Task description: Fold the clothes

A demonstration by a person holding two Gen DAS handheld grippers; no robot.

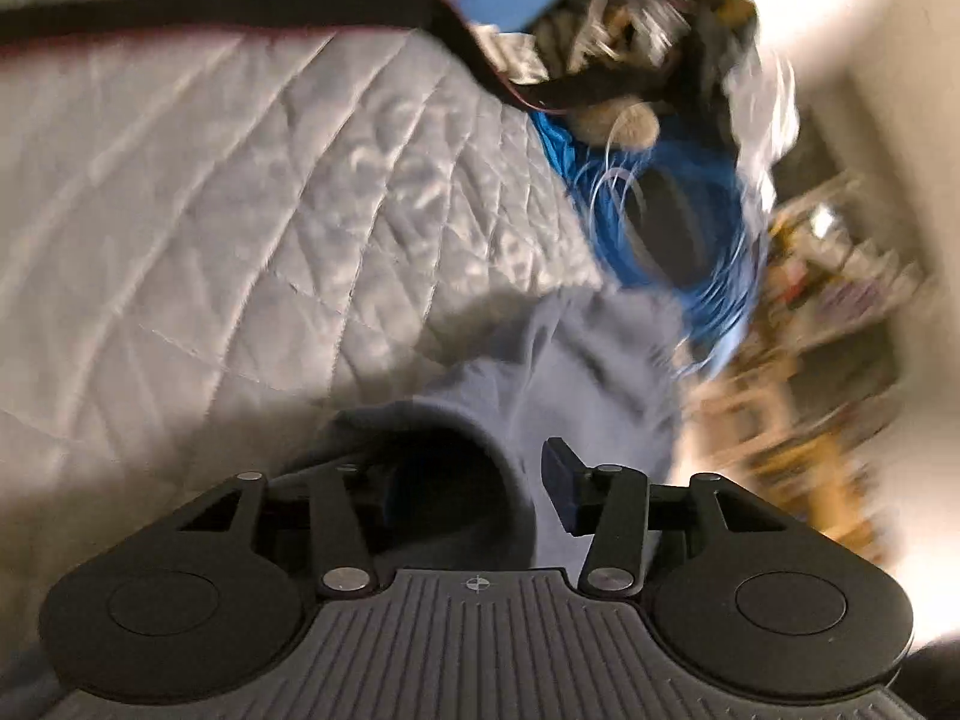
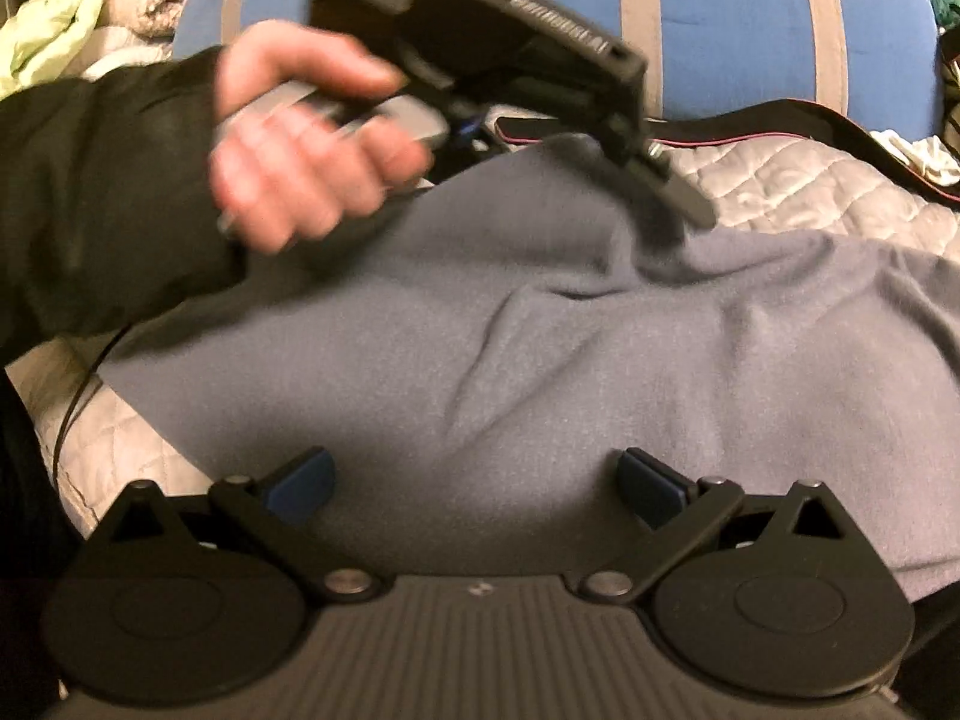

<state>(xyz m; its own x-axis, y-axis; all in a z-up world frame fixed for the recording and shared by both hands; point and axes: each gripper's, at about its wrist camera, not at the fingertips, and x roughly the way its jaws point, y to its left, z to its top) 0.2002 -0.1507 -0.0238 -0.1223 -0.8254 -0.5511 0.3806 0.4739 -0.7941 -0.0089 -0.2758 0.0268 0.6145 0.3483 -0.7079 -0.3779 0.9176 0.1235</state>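
Note:
A grey-blue fleece garment (image 2: 540, 348) lies spread on a quilted white bed cover (image 2: 810, 192). In the right wrist view my left gripper (image 2: 666, 192) is held in a hand above the garment's far part and pinches a raised fold of it. In the left wrist view that fold (image 1: 540, 372) hangs between the fingers; the right pad (image 1: 561, 492) shows, the left one is hidden by cloth. My right gripper (image 2: 474, 486) is open and empty, low over the garment's near part.
A blue pillow with grey stripes (image 2: 720, 18) and a black strap (image 2: 780, 120) lie at the bed's head. A blue cable coil (image 1: 678, 234) and clutter sit at the bed's edge (image 1: 600, 276). Shelves (image 1: 828, 300) stand beyond.

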